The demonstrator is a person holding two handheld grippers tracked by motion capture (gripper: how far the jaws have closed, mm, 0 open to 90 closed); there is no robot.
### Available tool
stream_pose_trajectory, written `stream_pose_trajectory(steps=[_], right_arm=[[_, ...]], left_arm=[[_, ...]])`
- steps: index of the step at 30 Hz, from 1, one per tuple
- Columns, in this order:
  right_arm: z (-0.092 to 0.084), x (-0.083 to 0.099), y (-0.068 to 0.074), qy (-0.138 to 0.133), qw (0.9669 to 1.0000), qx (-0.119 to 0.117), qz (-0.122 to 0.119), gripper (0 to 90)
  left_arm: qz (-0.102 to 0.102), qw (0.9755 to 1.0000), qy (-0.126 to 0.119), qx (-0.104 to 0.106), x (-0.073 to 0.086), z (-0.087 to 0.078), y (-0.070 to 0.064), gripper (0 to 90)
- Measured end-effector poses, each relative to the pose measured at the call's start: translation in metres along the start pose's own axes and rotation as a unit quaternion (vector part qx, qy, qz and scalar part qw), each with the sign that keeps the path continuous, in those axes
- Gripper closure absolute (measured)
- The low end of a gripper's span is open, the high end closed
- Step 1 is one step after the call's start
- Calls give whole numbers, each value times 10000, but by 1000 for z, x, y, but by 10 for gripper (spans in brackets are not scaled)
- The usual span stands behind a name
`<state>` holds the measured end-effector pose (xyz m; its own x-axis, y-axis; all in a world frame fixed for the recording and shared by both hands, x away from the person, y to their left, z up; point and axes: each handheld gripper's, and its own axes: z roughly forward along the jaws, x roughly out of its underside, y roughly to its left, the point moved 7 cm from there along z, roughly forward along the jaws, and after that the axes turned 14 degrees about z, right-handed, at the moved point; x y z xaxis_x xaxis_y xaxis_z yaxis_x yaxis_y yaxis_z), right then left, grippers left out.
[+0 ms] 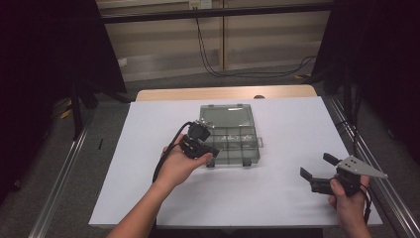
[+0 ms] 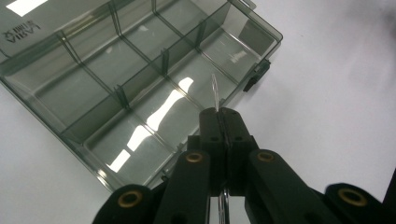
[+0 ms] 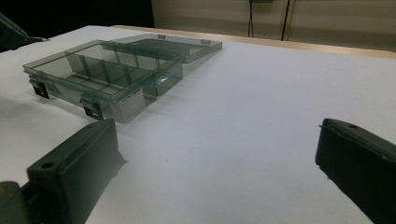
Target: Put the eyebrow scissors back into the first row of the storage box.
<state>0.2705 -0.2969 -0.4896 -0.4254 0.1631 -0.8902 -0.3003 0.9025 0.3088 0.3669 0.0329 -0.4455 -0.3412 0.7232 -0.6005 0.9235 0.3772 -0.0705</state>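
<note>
A smoky clear compartment box [image 1: 251, 157] lies open in the middle of the white table, its lid [image 1: 225, 115] folded flat behind it. Its compartments look empty [image 2: 161, 58]. My left gripper [image 1: 211, 150] hovers over the box's near left corner. In the left gripper view it is shut [image 2: 223, 114] on a thin clear plastic strip [image 2: 215, 93], seen edge-on and sticking up past the tips. My right gripper [image 1: 317, 166] rests near the table's right front, open with nothing between its jaws [image 3: 215, 135]. It points toward the box [image 3: 130, 105].
The white sheet [image 1: 287, 124] covers the table, with a wooden edge [image 1: 228, 92] at the back. Metal rails [image 1: 369, 158] run along both sides. Black latches [image 2: 256, 77] stick out from the box's front wall. Cables hang on the far wall.
</note>
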Motion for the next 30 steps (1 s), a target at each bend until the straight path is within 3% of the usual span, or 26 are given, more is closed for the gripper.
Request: stream_pose_trajectory(steps=[14, 17, 21, 22, 23, 24, 27, 29, 30], right_arm=[[0, 0, 0, 3, 10000, 2, -20, 0], [0, 0, 0, 1, 10000, 2, -28, 0], [0, 1, 0, 7, 10000, 6, -21, 0], [0, 1, -1, 7, 10000, 8, -23, 0], [0, 0, -1, 4, 10000, 6, -35, 0], [0, 1, 0, 8, 10000, 7, -23, 0], [0, 1, -1, 10, 10000, 6, -34, 0], [0, 1, 0, 11, 10000, 8, -28, 0], [0, 0, 0, 9, 10000, 9, -23, 0]], left_arm=[[76, 9999, -41, -77, -16, -3, 14, 894], [-25, 9999, -128, -96, -19, -3, 17, 893], [40, 9999, -116, -75, -22, -2, 22, 893], [-45, 9998, -182, -95, -23, -1, 23, 894], [54, 9999, -105, -77, -22, -1, 25, 894], [-49, 9998, -147, -107, -24, 0, 25, 894], [5, 9999, -125, -43, -25, 1, 27, 893], [-46, 9997, -196, -104, -27, 3, 29, 893], [-5, 9999, -120, -109, -26, 3, 31, 893]])
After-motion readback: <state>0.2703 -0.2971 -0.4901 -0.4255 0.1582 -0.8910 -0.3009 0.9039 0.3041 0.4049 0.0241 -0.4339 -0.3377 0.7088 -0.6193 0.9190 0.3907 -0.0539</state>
